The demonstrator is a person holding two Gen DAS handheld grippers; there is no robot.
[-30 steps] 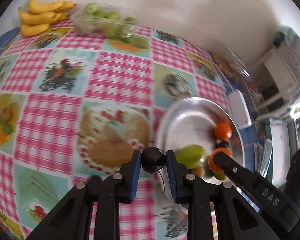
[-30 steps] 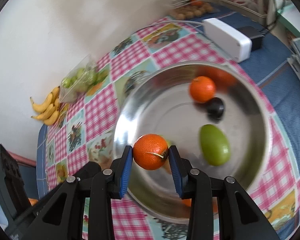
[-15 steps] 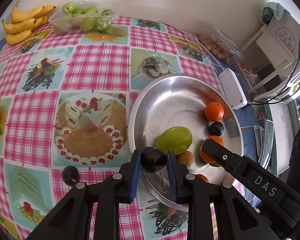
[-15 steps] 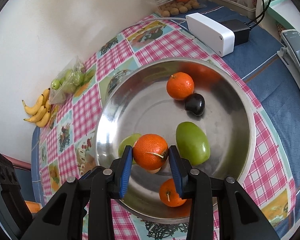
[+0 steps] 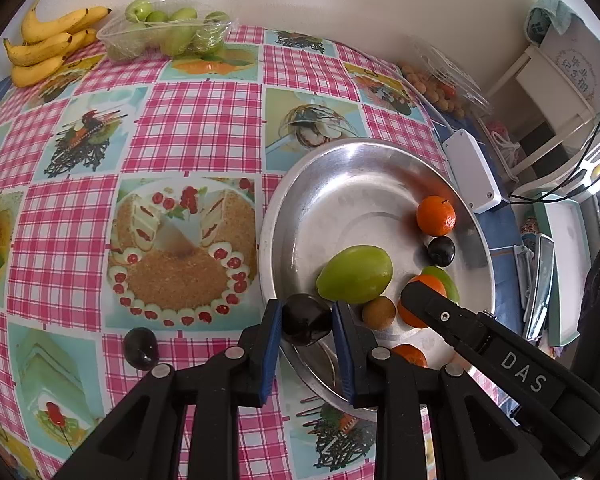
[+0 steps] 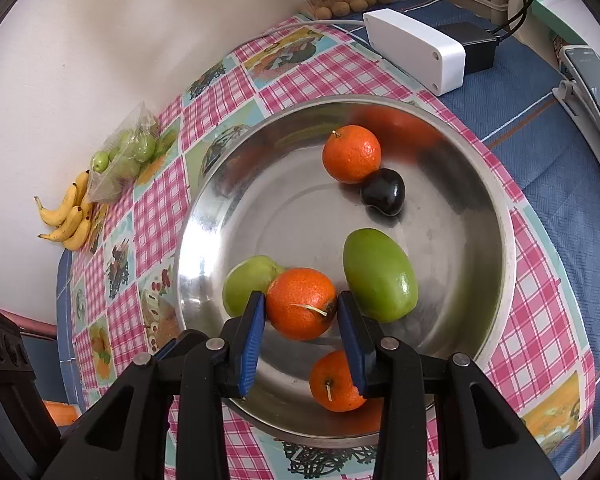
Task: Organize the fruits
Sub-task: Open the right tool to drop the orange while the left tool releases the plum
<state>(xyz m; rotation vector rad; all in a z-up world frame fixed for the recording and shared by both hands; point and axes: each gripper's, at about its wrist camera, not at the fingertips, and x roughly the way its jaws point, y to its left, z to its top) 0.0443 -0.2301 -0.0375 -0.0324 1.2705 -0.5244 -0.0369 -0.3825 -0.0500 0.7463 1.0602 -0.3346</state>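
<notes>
Bananas [image 5: 48,46] and bagged green fruit [image 5: 172,34]: far left of bench [image 5: 200,128]. Loose plum [image 5: 141,348]: on cloth. Left gripper [image 5: 306,322]: jaws closed on a dark plum [image 5: 306,320] at bowl [image 5: 284,216] rim. Mango [image 5: 355,274], oranges: inside bowl. Right gripper [image 6: 302,312]: jaws clamping an orange [image 6: 301,303] over the bowl.
</notes>
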